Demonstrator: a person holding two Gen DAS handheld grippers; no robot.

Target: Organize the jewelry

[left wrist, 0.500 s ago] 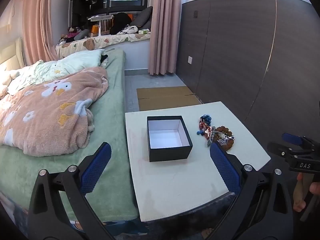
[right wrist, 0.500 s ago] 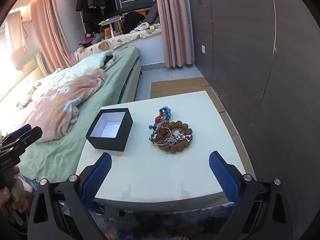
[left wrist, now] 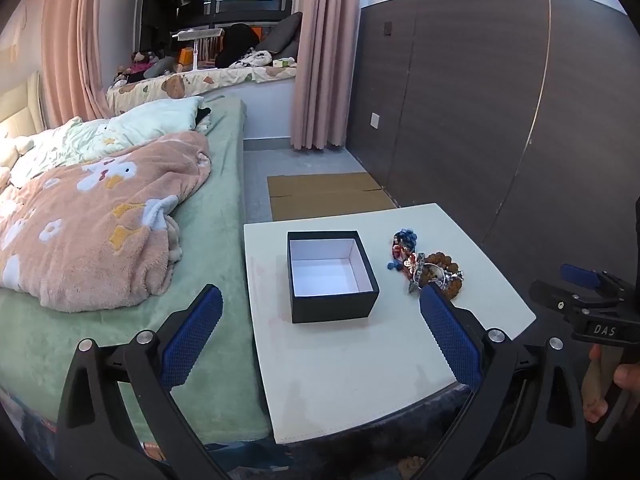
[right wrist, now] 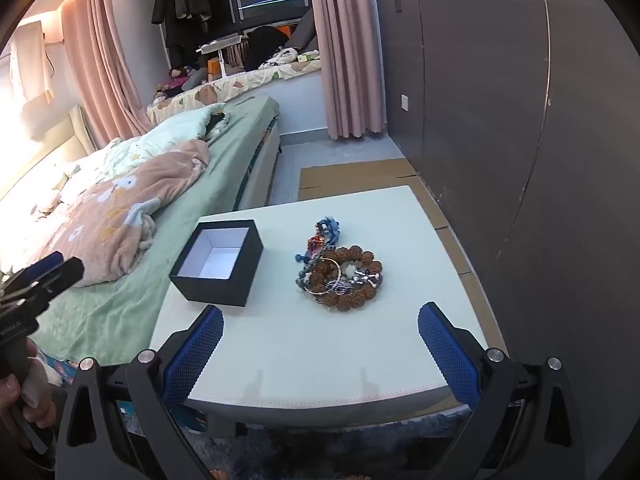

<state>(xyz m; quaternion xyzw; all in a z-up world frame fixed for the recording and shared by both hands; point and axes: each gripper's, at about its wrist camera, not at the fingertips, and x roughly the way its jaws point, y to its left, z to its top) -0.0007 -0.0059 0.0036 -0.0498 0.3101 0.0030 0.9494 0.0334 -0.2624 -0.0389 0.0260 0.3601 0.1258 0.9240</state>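
Note:
An open black box (left wrist: 332,276) with a white inside stands empty on the white table (left wrist: 360,368); it also shows in the right wrist view (right wrist: 218,262). To its right lies a pile of jewelry (left wrist: 426,268): a brown bead bracelet (right wrist: 352,276), blue beads (right wrist: 328,228), a silver bangle and chains. My left gripper (left wrist: 320,336) is open and empty, hovering near the table's front edge, before the box. My right gripper (right wrist: 320,348) is open and empty above the table's front edge, short of the jewelry.
A bed (left wrist: 120,240) with a green sheet and pink blanket borders the table on the left. A dark panelled wall (left wrist: 500,120) runs along the right. Flat cardboard (left wrist: 328,196) lies on the floor behind the table.
Both grippers have shifted only slightly; the views are almost unchanged. Nothing on the table moved.

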